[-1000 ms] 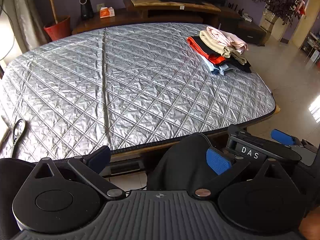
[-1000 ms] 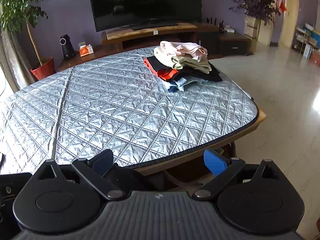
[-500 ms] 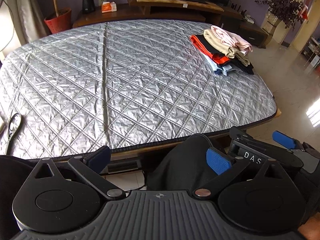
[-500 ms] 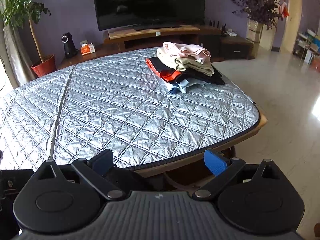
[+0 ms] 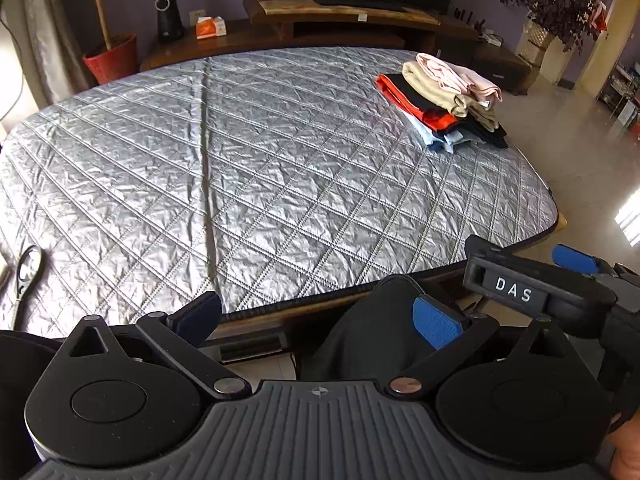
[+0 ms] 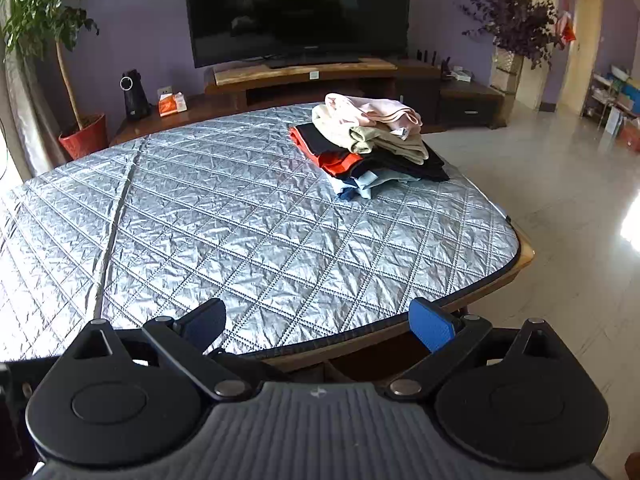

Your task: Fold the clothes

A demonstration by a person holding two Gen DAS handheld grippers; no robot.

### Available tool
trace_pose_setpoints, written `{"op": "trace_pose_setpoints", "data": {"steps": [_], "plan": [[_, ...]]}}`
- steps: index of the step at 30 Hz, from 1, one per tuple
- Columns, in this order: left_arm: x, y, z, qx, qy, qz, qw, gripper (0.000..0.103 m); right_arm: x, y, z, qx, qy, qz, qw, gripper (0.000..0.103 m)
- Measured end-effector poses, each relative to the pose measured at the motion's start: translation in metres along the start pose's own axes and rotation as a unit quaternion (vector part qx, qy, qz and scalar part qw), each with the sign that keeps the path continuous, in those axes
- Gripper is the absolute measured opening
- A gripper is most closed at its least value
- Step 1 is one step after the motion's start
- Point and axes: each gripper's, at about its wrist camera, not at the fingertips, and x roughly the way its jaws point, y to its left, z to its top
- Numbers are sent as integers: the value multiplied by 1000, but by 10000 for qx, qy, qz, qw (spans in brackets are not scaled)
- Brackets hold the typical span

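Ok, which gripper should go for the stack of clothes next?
Probably the right gripper. Its view has the stack of clothes nearer and more straight ahead, while from the left gripper the stack sits far off to the right. Both grippers are open and empty, at the near edge of the table.

**Both wrist views face the far wall**

My left camera sits low off the table's [image 5: 280, 160] near edge; my right sits just beside it, aimed alike. Both share the clothes pile [image 5: 440, 104] [image 6: 368, 140] and TV [image 6: 298, 8].
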Motion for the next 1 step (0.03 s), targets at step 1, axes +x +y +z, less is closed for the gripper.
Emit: {"op": "trace_pose_setpoints", "data": {"steps": [1], "plan": [[1,1,-1,-22,6,-9,10000,103,1,-1,-1,22,20,-3,10000,97]]}}
